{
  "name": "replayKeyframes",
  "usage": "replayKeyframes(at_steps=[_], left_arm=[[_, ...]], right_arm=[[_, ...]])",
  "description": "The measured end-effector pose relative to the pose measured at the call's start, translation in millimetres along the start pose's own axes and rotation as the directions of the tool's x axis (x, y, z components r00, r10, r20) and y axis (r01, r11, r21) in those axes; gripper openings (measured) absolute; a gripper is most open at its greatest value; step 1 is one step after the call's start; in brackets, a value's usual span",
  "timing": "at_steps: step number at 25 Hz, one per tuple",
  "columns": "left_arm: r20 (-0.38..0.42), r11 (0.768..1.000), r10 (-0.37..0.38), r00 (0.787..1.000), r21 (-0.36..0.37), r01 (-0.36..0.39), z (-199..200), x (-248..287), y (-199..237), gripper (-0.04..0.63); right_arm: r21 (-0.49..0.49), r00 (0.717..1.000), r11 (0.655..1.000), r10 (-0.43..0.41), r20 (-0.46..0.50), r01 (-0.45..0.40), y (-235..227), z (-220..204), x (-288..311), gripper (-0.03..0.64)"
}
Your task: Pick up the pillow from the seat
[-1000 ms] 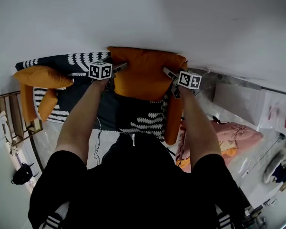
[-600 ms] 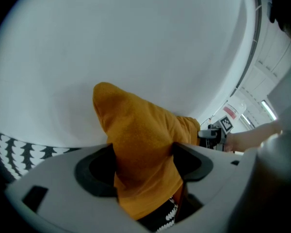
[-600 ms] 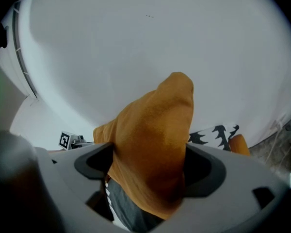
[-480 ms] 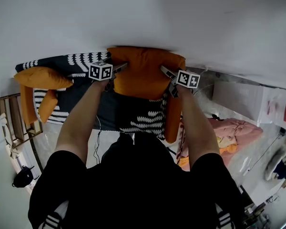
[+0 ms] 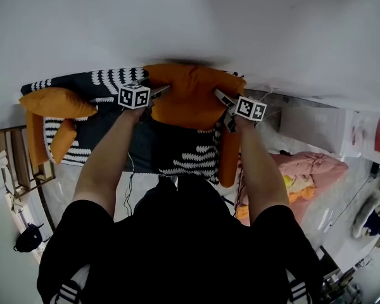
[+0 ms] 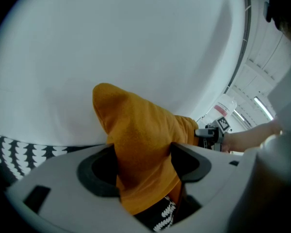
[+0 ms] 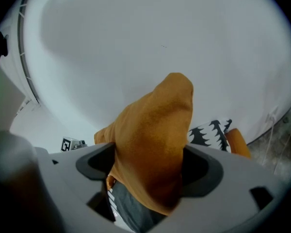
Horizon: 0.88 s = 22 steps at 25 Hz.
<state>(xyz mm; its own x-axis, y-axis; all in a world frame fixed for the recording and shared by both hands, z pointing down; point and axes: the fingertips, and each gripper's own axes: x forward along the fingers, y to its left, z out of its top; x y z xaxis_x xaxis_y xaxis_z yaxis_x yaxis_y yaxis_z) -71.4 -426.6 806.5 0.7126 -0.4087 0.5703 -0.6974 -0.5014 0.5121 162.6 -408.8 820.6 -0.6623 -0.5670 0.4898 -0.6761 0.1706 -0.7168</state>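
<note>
The left hand-held gripper (image 5: 157,91), its jaws having just been closing, pinches the left corner of the orange pillow (image 5: 190,97). The right hand-held gripper (image 5: 221,97) clamps the right corner. The pillow stretches between them, long axis left to right, over the patterned seat (image 5: 177,151) and close to the white wall (image 5: 240,24).

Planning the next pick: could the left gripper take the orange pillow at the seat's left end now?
Probably not: the left gripper has just closed its fingers on a corner of the middle pillow. The end pillow lies uncovered.

Soft, even light covered the white wall (image 5: 240,24), the fisheye corners fell black, and the pillow's (image 5: 190,97) top edge smeared.
</note>
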Motion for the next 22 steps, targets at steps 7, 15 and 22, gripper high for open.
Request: replayKeyframes(at_steps=[7, 15, 22], left_arm=[[0.017, 1.000, -0.013, 1.000, 0.019, 0.013, -4.2, -18.8, -16.8, 0.325], [0.040, 0.998, -0.030, 0.999, 0.048, 0.028, -3.9, -45.1, -36.9, 0.319], [0.066, 0.996, -0.048, 0.997, 0.082, 0.043, 3.9, -73.4, -54.7, 0.318]], right_arm=[[-0.009, 1.000, 1.000, 0.013, 0.022, -0.013, 18.4, -6.9, -19.0, 0.397], [-0.027, 0.998, 1.000, 0.017, 0.058, -0.016, 42.8, -12.9, -38.9, 0.382], [-0.063, 0.994, 0.998, 0.025, 0.102, -0.018, 74.5, -6.5, -59.2, 0.370]])
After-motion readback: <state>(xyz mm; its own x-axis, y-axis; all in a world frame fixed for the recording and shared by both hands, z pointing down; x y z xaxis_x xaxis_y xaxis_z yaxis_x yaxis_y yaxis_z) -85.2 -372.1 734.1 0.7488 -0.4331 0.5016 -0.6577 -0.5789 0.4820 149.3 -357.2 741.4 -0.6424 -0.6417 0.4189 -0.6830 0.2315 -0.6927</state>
